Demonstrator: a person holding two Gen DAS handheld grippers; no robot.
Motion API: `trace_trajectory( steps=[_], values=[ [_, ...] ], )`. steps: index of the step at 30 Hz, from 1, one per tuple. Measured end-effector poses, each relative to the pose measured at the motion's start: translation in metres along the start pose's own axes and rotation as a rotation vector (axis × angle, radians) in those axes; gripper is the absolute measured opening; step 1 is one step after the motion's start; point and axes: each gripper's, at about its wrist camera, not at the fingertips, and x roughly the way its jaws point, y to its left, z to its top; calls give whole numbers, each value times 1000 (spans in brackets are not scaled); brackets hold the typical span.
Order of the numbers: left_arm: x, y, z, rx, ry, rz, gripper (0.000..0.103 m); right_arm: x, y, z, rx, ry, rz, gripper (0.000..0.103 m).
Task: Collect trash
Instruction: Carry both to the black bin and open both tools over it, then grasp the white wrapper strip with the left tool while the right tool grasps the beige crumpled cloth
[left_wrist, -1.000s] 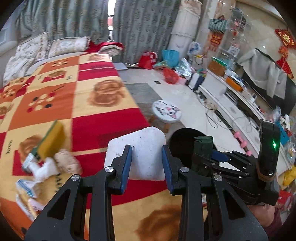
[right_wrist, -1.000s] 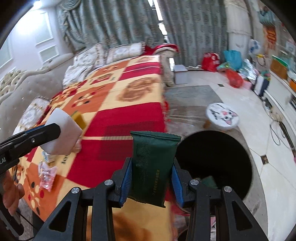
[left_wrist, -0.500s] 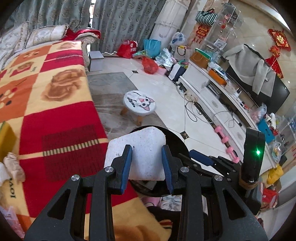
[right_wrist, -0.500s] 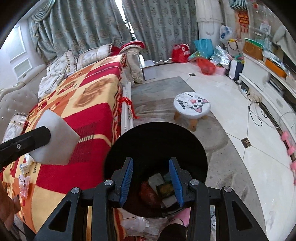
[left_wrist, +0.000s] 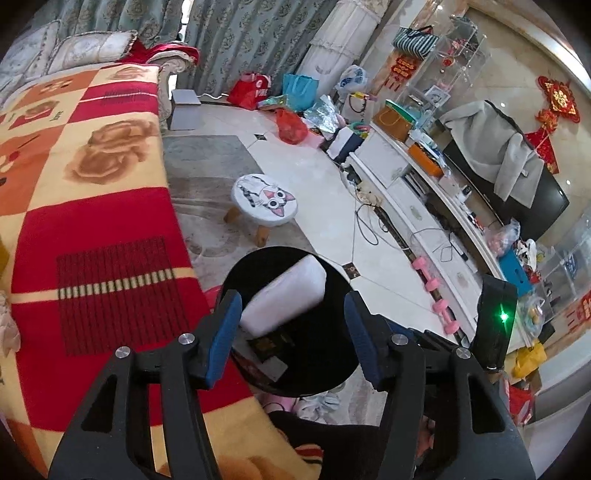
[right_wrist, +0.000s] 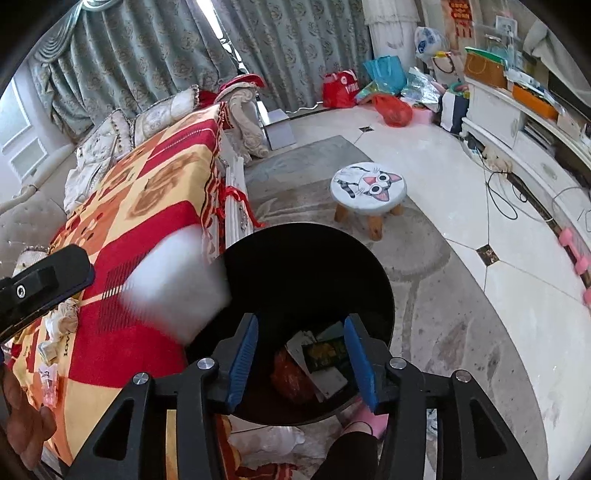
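A white foam block (left_wrist: 282, 295) is seen dropping between the opening jaws of the left gripper (left_wrist: 293, 336), over a black bin (left_wrist: 332, 354). The right gripper (right_wrist: 301, 360) is opening, empty. The block could catch the rim and fall onto the bed (left_wrist: 92, 221).

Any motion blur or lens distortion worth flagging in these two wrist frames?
Right wrist: the white foam block is smeared by motion at the black bin rim; the rest is sharp. Left wrist: the block is crisp. Both views: fisheye bending, dark corners.
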Motion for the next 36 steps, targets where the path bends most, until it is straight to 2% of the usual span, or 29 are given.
trace_trajectory(
  steps=[10,15,29,36],
  values=[
    [-30,28,-12,19,-37,175,57,-1,35,-4,-63,5,27,52],
    [-46,43,-23,20,-55,248,57,1,61,-9,-105,6,46,59],
    [-98,99,-50,-51,-92,385,57,-4,142,-22,-231,0,111,64],
    [-138,132,-68,-87,-116,440,57,0,194,-35,-312,22,181,67]
  ],
)
